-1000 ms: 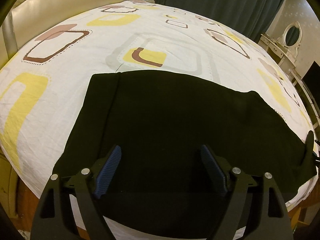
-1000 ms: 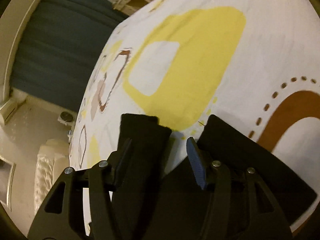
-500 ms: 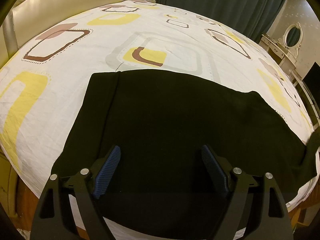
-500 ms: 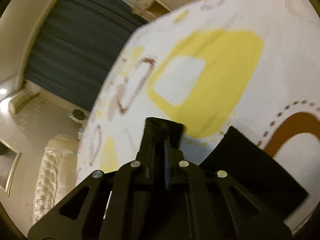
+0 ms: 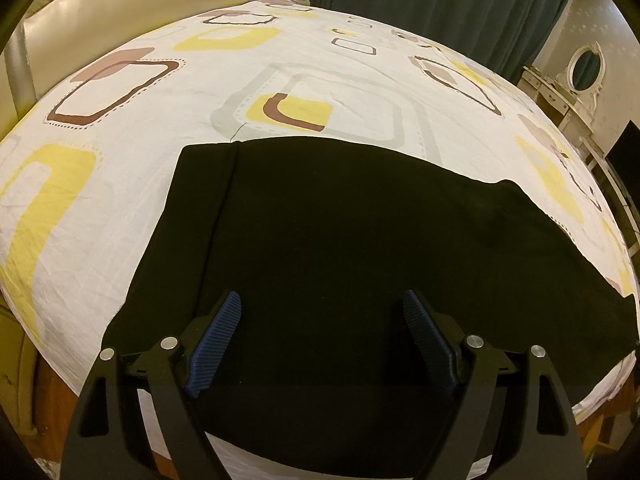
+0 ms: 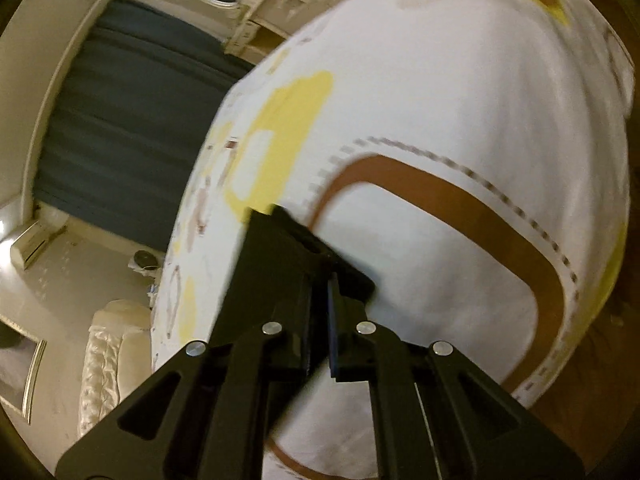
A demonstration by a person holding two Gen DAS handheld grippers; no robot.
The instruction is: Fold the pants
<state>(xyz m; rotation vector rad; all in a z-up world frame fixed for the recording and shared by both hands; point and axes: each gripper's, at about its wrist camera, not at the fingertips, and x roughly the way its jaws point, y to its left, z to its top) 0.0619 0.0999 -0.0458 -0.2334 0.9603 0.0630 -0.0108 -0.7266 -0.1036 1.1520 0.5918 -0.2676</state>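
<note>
Both grippers matter here: the right gripper (image 6: 320,312), fingers pinching the hem end of the black pants (image 5: 360,248) spread on the bed (image 5: 120,208), should carry it low toward the waistband while the left gripper (image 5: 322,320) hovers spread wide.

Pants (image 5: 340,248) lie flat across the bed's (image 5: 120,208) near edge, headboard (image 5: 100,28) beyond on the left, curtain (image 5: 420,4) behind, dresser (image 5: 560,92) off right.
</note>
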